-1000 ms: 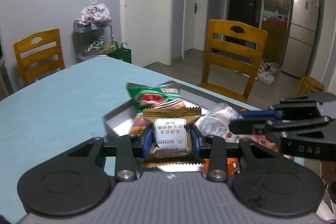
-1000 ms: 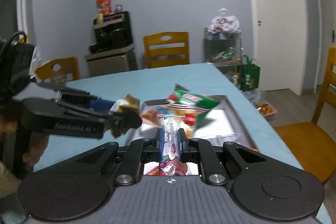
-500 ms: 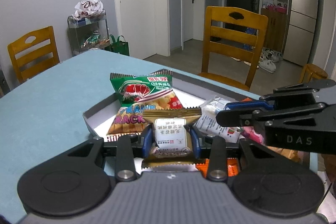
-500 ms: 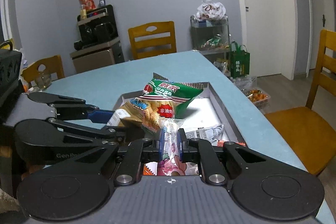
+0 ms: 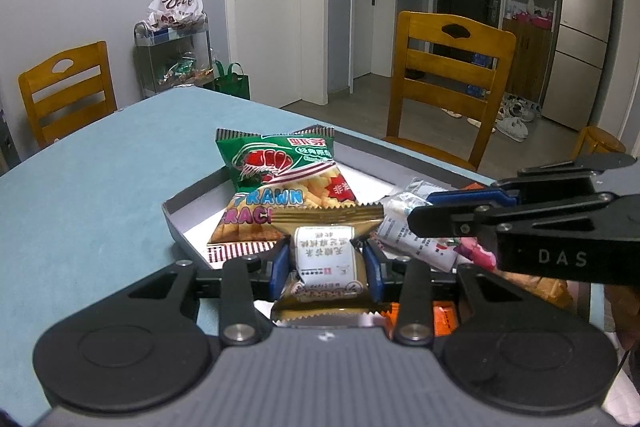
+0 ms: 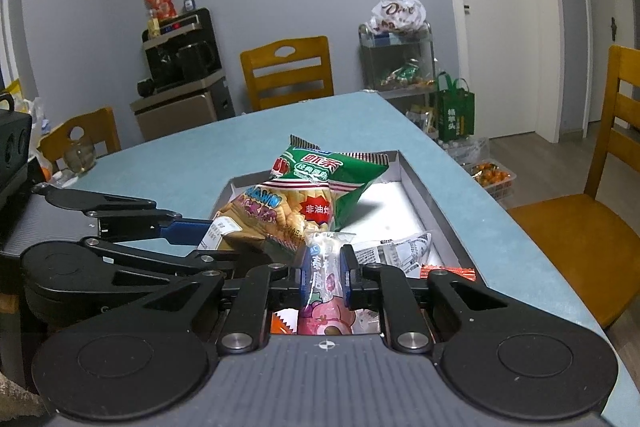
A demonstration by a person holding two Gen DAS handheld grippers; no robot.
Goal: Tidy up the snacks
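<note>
Several packets already lie in the shallow grey tray (image 5: 188,223) on the blue desk (image 5: 100,195), while the left gripper (image 5: 326,263) has its jaws just easing wider around a gold-wrapped pastry (image 5: 324,259) and the right gripper (image 6: 325,277) pinches a clear pink-printed sweet packet (image 6: 326,267), both low over the tray and, I judge, yet to be dropped in.

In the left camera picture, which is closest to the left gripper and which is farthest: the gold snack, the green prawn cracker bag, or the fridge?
1. Gold snack, between the left gripper's pads.
2. Green prawn cracker bag, just beyond, in the tray.
3. Fridge, far right, across the room.
</note>
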